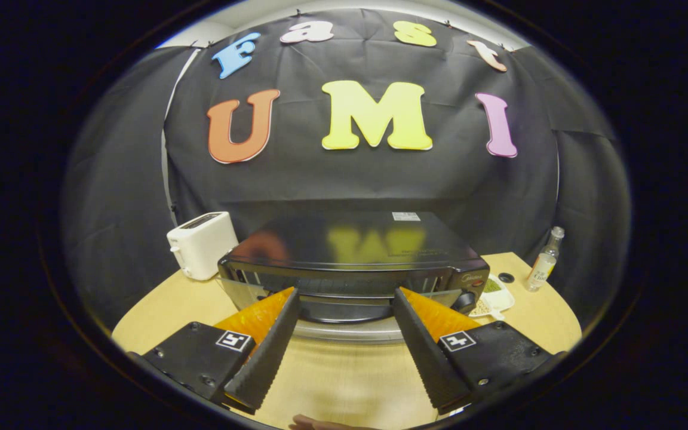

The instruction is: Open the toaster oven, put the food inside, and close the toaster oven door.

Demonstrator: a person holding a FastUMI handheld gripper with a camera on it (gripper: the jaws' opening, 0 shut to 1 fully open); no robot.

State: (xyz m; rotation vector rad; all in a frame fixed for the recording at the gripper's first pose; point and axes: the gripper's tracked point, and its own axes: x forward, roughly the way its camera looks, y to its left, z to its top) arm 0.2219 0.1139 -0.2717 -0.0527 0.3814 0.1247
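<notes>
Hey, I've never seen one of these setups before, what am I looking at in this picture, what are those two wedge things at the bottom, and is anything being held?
This is a fisheye camera riding on a handheld two-finger gripper, looking forward along its fingers. The two wedges are those fingers, spread apart and holding nothing. A person carries the tool by hand.

Their tips sit either side of the handle on a black toaster oven, whose door looks partly tipped open. It stands on a round wooden table. Beside it on one side is a white toaster; on the other, a small white dish of food, a clear bottle and a small dark cap.
</notes>
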